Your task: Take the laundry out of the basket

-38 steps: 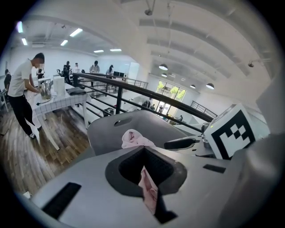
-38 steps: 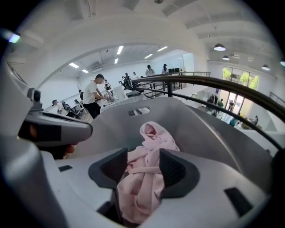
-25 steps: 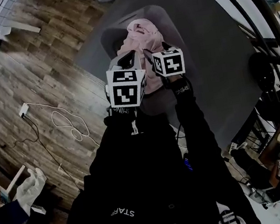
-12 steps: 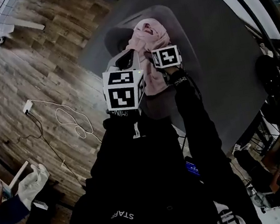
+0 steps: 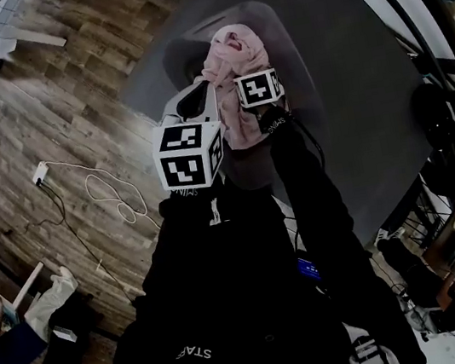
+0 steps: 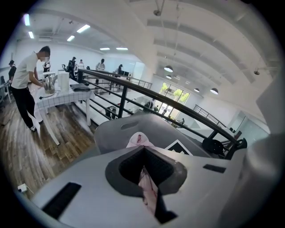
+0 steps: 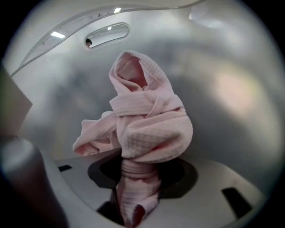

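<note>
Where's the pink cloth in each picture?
Head view: cloth at top middle, rising from the grey basket.
Left gripper view: cloth at bottom middle, a thin strip; basket behind it.
Right gripper view: cloth in the centre, a big bundle; basket wall behind it.
Shared landmark: the grey basket.
</note>
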Demonstrator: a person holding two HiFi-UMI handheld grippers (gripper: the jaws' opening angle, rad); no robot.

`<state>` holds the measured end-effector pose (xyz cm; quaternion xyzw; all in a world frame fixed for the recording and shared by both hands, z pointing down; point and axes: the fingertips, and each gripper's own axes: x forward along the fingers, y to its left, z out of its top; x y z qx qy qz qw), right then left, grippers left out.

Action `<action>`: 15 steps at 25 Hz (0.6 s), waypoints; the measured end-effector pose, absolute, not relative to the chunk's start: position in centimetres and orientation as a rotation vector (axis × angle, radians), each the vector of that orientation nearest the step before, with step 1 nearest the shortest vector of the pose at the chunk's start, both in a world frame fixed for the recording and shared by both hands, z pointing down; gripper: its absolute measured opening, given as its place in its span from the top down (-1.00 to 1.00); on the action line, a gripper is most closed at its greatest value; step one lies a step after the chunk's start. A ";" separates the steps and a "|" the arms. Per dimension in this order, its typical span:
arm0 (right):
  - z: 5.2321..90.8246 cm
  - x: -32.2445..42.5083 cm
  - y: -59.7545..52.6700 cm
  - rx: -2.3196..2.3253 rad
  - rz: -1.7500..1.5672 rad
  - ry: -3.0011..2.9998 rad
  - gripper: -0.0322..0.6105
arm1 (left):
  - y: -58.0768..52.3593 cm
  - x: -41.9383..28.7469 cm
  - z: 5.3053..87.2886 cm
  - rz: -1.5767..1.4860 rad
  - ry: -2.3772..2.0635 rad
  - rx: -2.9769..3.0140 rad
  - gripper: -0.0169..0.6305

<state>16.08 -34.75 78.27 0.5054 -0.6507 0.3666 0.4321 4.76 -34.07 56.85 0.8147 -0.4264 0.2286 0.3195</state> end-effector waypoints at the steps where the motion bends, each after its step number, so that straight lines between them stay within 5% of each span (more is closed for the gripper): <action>1: 78.1 15.9 -34.6 1.257 0.898 -1.613 0.23 | -33.9 4.5 56.8 0.598 -1.127 2.140 0.95; 5: 76.6 15.4 -33.8 1.276 0.909 -1.621 0.46 | -33.2 3.5 55.9 0.589 -1.146 2.136 0.95; 15: 65.9 14.5 -32.6 1.444 0.849 -1.807 0.50 | -31.9 1.4 52.4 0.512 -1.184 2.180 0.95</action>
